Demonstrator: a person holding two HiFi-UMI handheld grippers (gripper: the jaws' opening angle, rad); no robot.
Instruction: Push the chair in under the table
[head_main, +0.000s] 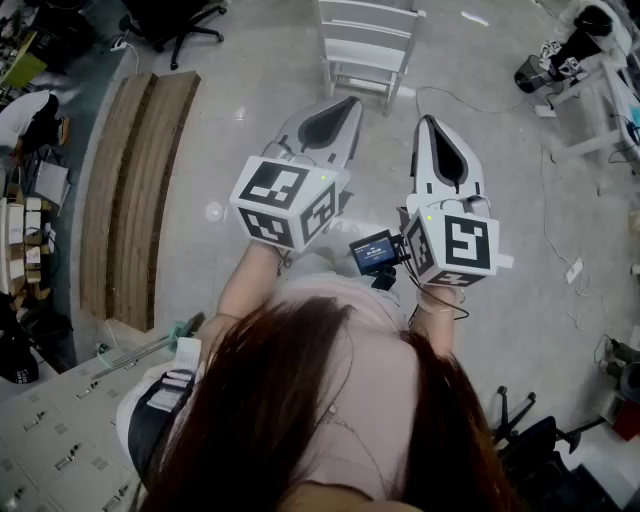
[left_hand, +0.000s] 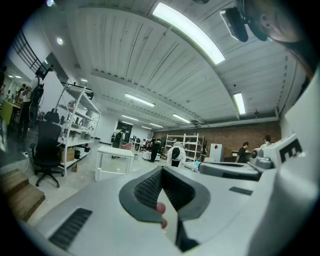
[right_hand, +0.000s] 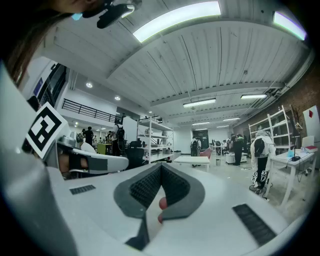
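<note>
A white table (head_main: 366, 45) stands on the grey floor straight ahead of me, at the top of the head view. It also shows small and distant as the white table (left_hand: 116, 159) in the left gripper view and the white table (right_hand: 192, 161) in the right gripper view. A pink chair (right_hand: 205, 153) peeks out from behind it, and this pink chair (left_hand: 126, 145) appears in the left gripper view too. My left gripper (head_main: 340, 105) and right gripper (head_main: 430, 122) are held level side by side, well short of the table. Both are shut with nothing between their jaws.
Long wooden planks (head_main: 140, 190) lie on the floor to the left. A black office chair (head_main: 175, 25) is at the top left. White racks (head_main: 600, 90) and cables are on the right. A grey drawer cabinet (head_main: 50, 440) sits near left. People stand far off.
</note>
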